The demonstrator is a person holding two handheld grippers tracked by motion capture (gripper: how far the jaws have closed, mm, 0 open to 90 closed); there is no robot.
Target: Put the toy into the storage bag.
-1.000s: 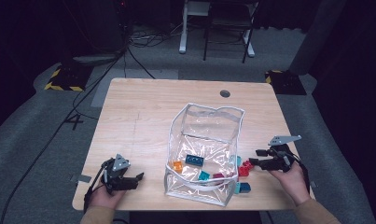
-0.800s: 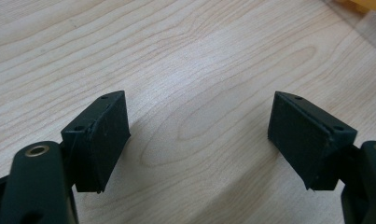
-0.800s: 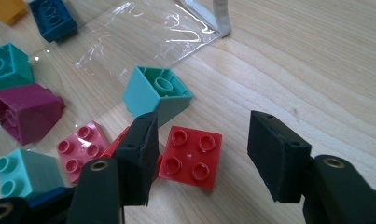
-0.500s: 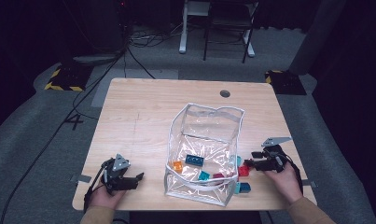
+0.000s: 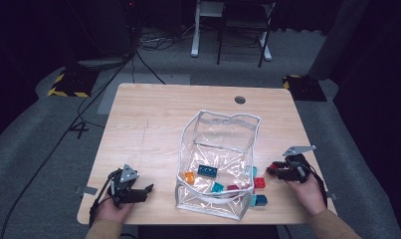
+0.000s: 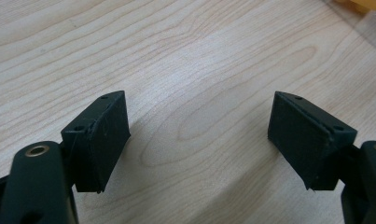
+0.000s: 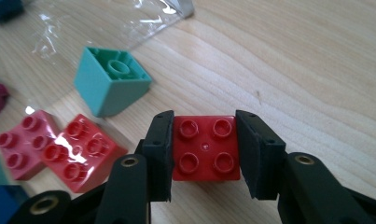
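A light wooden table [image 5: 153, 124] with a round cable hole [image 5: 240, 99] at about one o'clock stands on grey carpet [image 5: 34, 149] in a dim room. At twelve o'clock sit white desk legs [image 5: 195, 30] and a chair [image 5: 243, 25]. Black cables [image 5: 138, 59] trail at eleven o'clock; yellow-black striped plates [image 5: 66, 92] lie at ten and two.

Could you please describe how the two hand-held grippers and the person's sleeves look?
Both the left gripper and the right gripper are black, with two flat, wedge-shaped jaws whose arms carry brass-coloured rivets. Each bears a grey three-cornered plate on top and trails a black cable. The sleeves are tan.
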